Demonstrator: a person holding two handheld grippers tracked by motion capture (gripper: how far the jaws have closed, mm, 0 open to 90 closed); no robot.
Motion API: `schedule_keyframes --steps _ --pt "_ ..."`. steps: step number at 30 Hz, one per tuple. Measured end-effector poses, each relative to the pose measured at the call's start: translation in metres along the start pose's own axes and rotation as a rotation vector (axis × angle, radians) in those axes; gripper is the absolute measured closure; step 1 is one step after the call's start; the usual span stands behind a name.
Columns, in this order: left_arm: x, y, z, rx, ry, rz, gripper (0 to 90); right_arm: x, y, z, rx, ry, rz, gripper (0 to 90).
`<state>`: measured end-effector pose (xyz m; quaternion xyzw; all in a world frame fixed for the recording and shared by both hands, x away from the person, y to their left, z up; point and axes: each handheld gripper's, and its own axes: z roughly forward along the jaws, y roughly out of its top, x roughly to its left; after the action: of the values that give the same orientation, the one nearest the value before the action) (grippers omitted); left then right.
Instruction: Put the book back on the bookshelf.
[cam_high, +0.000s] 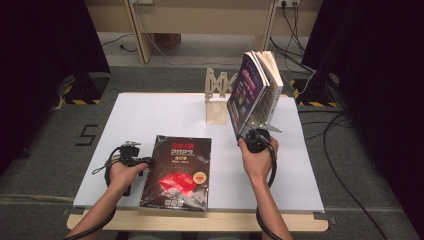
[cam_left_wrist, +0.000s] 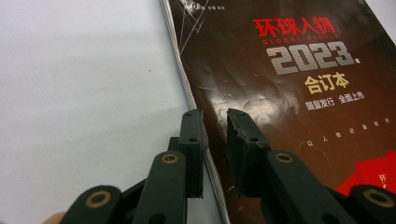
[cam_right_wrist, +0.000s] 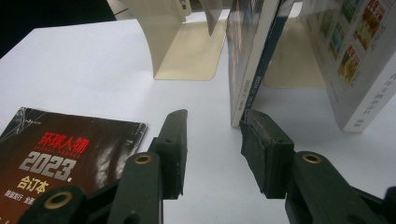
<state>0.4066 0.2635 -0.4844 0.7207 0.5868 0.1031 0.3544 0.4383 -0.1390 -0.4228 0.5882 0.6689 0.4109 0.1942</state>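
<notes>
Lying flat, dark magazine (cam_left_wrist: 299, 88) reads "2023" — red title above.

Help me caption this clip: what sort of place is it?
Probably a lab recording bay: a white table on grey carpet, dark curtains at both sides, cables across the floor and hazard-striped stand feet.

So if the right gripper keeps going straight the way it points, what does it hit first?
Probably the lower edge of the leaning book: the right gripper has its right-hand finger just under that corner, the gap looks tiny, though depth is hard to judge.
</notes>
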Motion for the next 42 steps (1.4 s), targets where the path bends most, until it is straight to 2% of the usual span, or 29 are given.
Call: schedule_keyframes --steps 11,17,26,34,42 --pt "-0.014 -0.005 0.003 0.013 -0.057 0.0 76.0 0.006 -0.005 0.005 0.023 0.014 -0.011 60.5" --pt "-0.023 -0.007 0.005 0.015 -0.076 0.015 76.0 0.005 -0.009 0.009 0.035 0.023 -0.004 60.5" --pt "-0.034 -0.008 0.007 0.02 -0.085 0.047 75.9 0.006 -0.011 0.013 0.057 0.038 0.001 60.2" --pt "-0.045 -0.006 0.012 0.028 -0.103 0.091 75.6 0.013 -0.013 0.027 0.109 0.058 0.006 59.8" --pt "-0.054 -0.006 0.015 0.035 -0.12 0.115 75.5 0.012 -0.015 0.04 0.157 0.05 0.009 59.0"
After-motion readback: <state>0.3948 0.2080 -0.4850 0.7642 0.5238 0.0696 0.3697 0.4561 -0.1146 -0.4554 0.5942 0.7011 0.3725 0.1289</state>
